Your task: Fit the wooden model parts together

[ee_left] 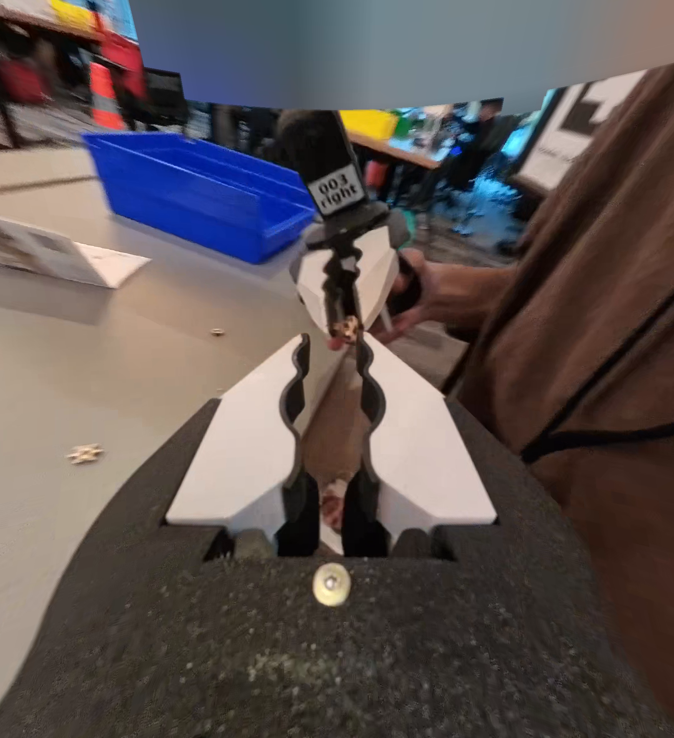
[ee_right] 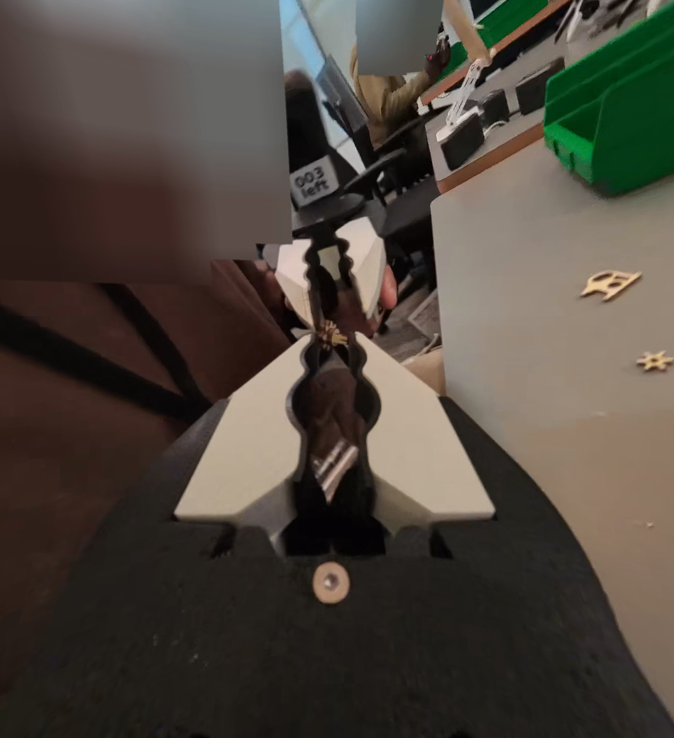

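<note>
Left gripper (ee_left: 333,343): jaws slightly apart, holds nothing I can make out
Right gripper (ee_right: 329,341): jaws pinched on a small wooden gear (ee_right: 329,338), tip to tip with the left one off the table edge
Risk: the gear could slip and fall to the floor, the grip being only at the tips
Loose parts: star gear (ee_right: 654,361) and curved plate (ee_right: 610,284) on the grey table (ee_right: 527,319)
Bins: blue bin (ee_left: 195,191) and green bin (ee_right: 627,108), contents hidden

Lettered tags (ee_left: 337,191) on both hand-held grippers.
</note>
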Demonstrator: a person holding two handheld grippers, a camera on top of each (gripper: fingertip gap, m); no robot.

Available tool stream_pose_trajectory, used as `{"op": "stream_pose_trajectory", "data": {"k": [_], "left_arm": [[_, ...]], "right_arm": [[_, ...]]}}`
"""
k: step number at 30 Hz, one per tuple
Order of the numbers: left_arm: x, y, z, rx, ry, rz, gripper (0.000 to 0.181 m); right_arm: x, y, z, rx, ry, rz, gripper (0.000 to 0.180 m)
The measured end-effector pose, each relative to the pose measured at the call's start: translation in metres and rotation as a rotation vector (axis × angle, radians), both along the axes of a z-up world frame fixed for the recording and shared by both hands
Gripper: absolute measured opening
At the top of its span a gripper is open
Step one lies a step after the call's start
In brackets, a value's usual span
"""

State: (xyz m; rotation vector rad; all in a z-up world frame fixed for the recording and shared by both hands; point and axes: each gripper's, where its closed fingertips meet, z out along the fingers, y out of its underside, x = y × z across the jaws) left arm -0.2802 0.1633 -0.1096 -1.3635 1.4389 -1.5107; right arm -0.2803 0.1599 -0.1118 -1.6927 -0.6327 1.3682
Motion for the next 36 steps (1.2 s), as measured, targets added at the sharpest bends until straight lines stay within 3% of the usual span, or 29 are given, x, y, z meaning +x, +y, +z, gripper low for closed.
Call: {"op": "stream_pose_trajectory", "data": {"k": [1,6,22,23,24,36], "left_arm": [[-0.001,-0.004,-0.001,-0.031,0.008,-0.038,0.021],[-0.005,-0.027,-0.003,-0.026,0.009,-0.146,0.020],[-0.009,-0.038,-0.004,0.079,-0.029,-0.175,0.013],[-0.010,-0.043,-0.002,0.073,-0.039,-0.204,0.001],[-0.010,-0.045,0.002,0.068,-0.056,-0.211,0.001],[-0.006,-0.030,-0.001,0.137,-0.038,-0.106,0.003]], "right_arm": [[-0.001,-0.004,0.003,0.031,-0.019,0.019,0.014],[-0.010,-0.018,0.002,0.071,-0.054,0.083,0.014],[-0.020,-0.027,0.005,0.048,0.007,0.136,0.013],[-0.021,-0.031,0.009,0.037,0.037,0.167,0.013],[-0.022,-0.032,0.012,0.045,0.048,0.171,0.013],[-0.012,-0.018,0.003,0.044,-0.030,0.086,0.014]]}}
